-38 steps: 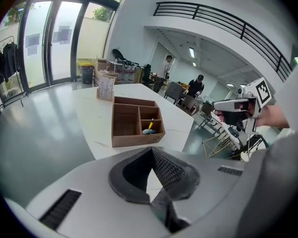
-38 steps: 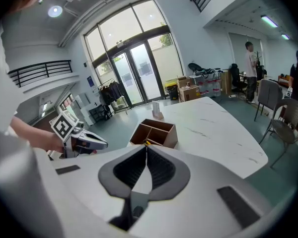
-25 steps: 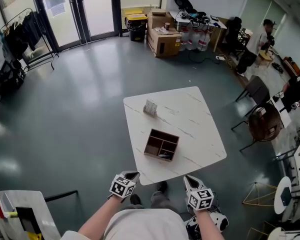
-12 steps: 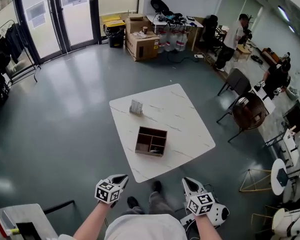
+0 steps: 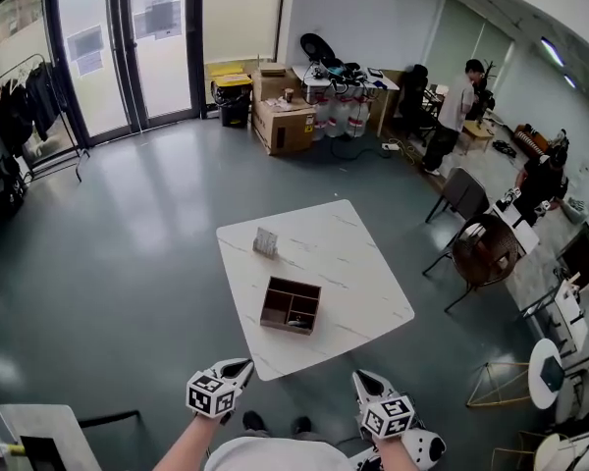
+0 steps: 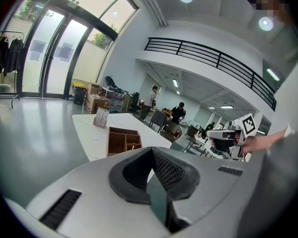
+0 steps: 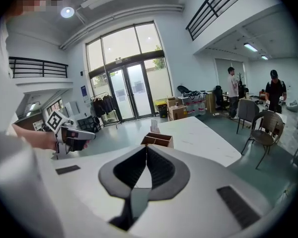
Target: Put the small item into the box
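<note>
**Both grippers held short of the surface, jaws together and empty**

In the head view, the left gripper [image 5: 238, 368] and the right gripper [image 5: 364, 381] were held out side by side on outstretched forearms. They were well apart, just short of the near corner of the white surface [image 5: 358, 253], noses aimed toward it. The brown box [image 5: 291, 305] sat by the near-left edge. The small item [image 5: 266, 242], pale and upright, stood beyond the box near the left corner, apart from it. In the left gripper view, the jaws were pressed together with nothing between them, the box ahead of the tips and the other gripper held in a hand off to the right. In the right gripper view, the jaws also met, pinching nothing, and pointed at the box.
</note>
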